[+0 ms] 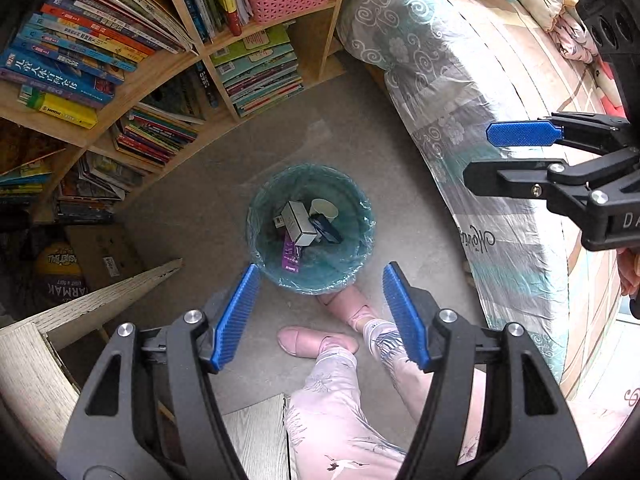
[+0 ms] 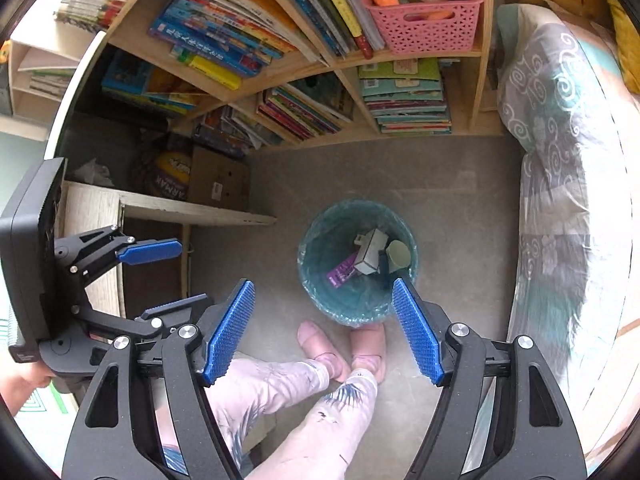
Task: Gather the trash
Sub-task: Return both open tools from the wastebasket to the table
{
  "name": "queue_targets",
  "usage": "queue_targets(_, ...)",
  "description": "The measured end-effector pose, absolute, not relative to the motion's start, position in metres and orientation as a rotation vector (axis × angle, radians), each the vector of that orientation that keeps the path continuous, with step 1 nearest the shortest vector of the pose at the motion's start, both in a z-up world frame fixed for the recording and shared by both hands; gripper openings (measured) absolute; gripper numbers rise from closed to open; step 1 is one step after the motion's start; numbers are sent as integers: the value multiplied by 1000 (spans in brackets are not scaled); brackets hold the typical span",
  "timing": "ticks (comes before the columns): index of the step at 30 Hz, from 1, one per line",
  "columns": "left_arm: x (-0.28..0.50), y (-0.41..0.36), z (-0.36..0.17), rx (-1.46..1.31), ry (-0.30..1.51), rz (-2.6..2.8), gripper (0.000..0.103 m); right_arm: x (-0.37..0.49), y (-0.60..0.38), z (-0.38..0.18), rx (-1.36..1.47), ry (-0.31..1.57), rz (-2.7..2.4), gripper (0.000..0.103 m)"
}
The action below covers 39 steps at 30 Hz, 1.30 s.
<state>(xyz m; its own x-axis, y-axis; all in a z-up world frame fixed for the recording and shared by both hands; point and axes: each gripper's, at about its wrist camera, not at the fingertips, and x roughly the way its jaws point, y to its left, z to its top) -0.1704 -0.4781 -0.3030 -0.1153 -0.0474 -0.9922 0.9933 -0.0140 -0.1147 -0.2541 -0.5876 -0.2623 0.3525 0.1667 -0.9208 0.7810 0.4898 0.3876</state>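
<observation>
Both grippers hung over the floor with jaws spread wide and nothing between them: the left gripper [image 1: 320, 312] and the right gripper [image 2: 324, 328]. Below them stood a round trash bin [image 1: 260, 216] lined with a teal bag, on the grey floor [image 1: 200, 192] near the bed's edge [image 1: 480, 128]. Inside lay a white box [image 1: 298, 222], a paper cup [image 1: 325, 208], and a purple wrapper [image 1: 289, 257]. Pink slippers [image 1: 316, 340] touched the bin's near rim.

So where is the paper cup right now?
The pale paper cup lies inside the round bin with the teal plastic liner on the floor, beside a white carton, between the bookshelf and the bed.
</observation>
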Motion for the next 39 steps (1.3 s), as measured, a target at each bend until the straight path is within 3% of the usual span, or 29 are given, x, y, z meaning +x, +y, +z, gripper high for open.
queue_targets(5, -171, -474, -299, 1119, 1240, -1315, 68, -252, -584, -258, 1002, 1170, -493, 73)
queue_targets(15, -162, -461, -277, 1078, 1194, -1281, 83, -241, -578, -239, 928, 1182, -473, 87)
queue_targets(20, -158, -453, -264, 1067, 1165, -1254, 91, -231, -571, -227, 872, 1201, -449, 87)
queue_targets(29, -145, -429, -217, 994, 1108, -1217, 95, -207, -558, -195, 695, 1225, -385, 87)
queue_targets(39, -101, -383, -137, 834, 984, -1101, 96, -143, -533, -114, 485, 1107, -246, 87)
